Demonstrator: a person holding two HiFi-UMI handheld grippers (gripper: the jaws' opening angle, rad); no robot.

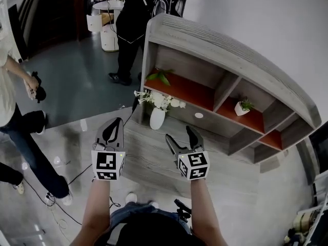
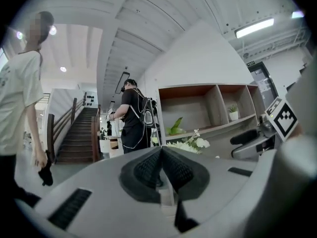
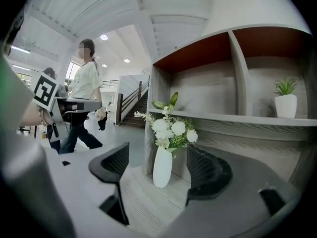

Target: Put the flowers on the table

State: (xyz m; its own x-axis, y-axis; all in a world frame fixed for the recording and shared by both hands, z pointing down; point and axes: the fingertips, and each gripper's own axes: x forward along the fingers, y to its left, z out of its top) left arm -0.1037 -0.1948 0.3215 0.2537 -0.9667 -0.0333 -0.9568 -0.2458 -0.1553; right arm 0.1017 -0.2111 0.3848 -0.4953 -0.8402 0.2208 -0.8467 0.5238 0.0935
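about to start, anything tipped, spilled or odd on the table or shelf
Nothing stands out. The white vase of flowers stands upright on the table at the left end of the shelf unit, and the potted plant sits upright in its compartment. No spill or damage shows.

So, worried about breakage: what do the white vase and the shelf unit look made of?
White vase: smooth, even white, faint sheen, so probably glazed ceramic, possibly plastic. Shelf unit: grey streaked grain, matt, so wood or wood-look laminate.

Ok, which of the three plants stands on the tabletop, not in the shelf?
The white vase of white flowers, in front of the shelf. The leafy green plant and the small potted plant sit in compartments.
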